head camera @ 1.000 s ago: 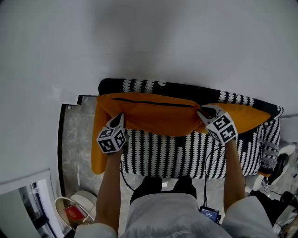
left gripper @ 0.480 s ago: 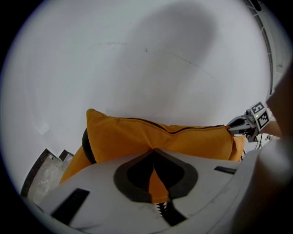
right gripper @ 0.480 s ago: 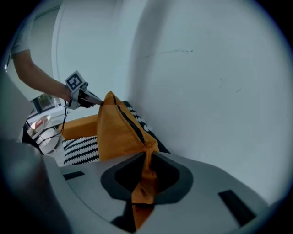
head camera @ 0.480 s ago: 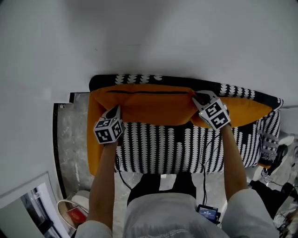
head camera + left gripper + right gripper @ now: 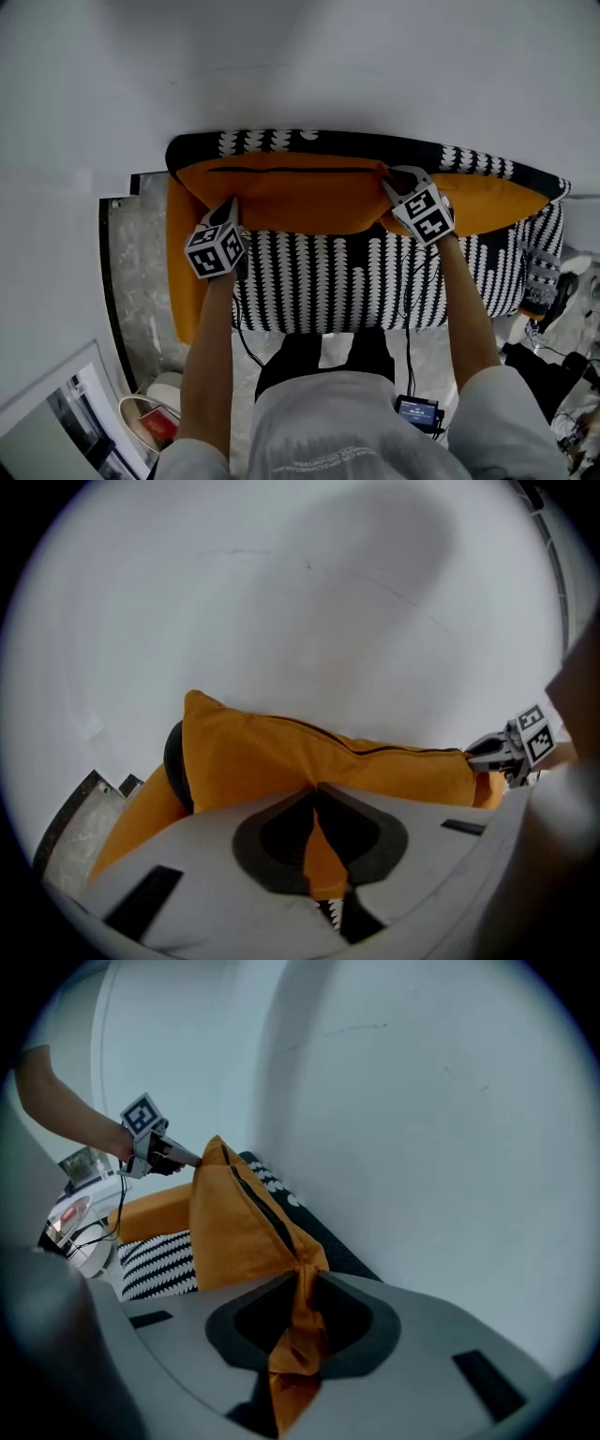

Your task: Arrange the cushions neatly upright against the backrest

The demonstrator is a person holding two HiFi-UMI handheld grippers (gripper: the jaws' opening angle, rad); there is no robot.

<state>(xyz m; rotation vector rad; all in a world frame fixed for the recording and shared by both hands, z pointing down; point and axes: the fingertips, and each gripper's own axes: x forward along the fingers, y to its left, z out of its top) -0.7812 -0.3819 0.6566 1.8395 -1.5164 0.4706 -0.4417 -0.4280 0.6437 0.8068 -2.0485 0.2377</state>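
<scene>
White wall, patterned sofa (image 5: 328,281). Cushion (image 5: 291,192) looks soft and light, best held by its corners. Left tongs (image 5: 230,208), jaws just easing open, pinch fabric at 9 o'clock. Right tongs (image 5: 392,180) clamp the corner at 3 o'clock.

Plain orange, no pattern: centre cushion (image 5: 281,192), with a thin dark seam line along its 12 o'clock edge. Same orange: 3 o'clock cushion (image 5: 502,202) and 9 o'clock cushion (image 5: 178,281).
Black with rows of white scalloped marks: sofa (image 5: 328,281).
Flat pale grey-white: wall (image 5: 300,66).
Mottled grey, stone-like, with a dark border: floor (image 5: 136,272), at 9 o'clock.
Left gripper (image 5: 229,208) and right gripper (image 5: 392,184): cubes white with black square markers; bodies pale grey, pads dark.
</scene>
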